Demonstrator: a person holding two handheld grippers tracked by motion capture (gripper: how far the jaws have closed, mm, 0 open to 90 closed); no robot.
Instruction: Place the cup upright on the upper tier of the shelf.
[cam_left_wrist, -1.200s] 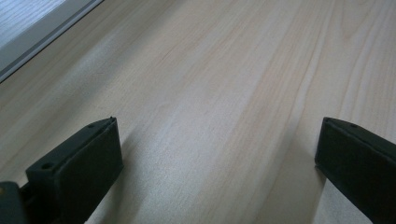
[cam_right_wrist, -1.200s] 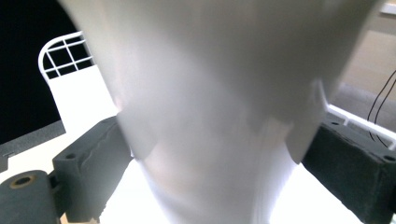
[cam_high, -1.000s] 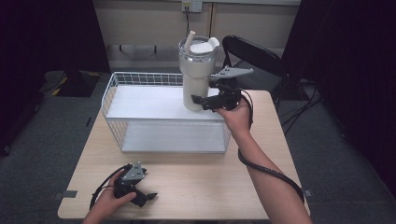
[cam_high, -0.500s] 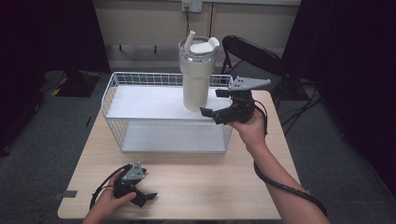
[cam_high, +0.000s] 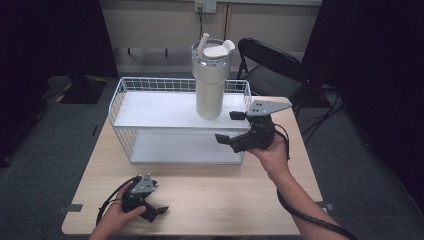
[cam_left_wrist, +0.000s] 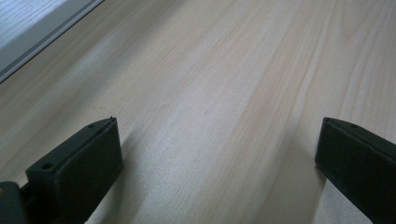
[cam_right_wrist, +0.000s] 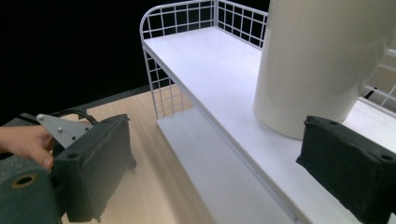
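The tumbler (cam_high: 210, 82) stands upright on the top shelf of the white wire rack (cam_high: 176, 111), toward its right end, with a straw and a flip lid at the top. The right tongs (cam_high: 231, 127) hang just off the rack's right front corner, jaws spread wide and empty, near the tumbler's base but apart from it; in the right gripper view the cup's pale wall (cam_right_wrist: 322, 60) rises between and beyond the two black pads. The left tongs (cam_high: 155, 209) rest low on the tabletop (cam_high: 225, 195) near its front edge, jaws also wide apart with only bare wood between them in the left gripper view. The tumbler looks like a stiff, smooth-walled insulated cup, probably fairly heavy and top-heavy if filled, and slick enough to slip in a light pinch. The narrower lower body seems the sensible place to grip, squarely across the middle of that section, rather than the wide clear rim or the lid. Whether it holds any liquid cannot be told, and its far side is hidden. In the right gripper view the upper half of the cup is cut off, and the rack's lower shelf shows only partly behind the wire.
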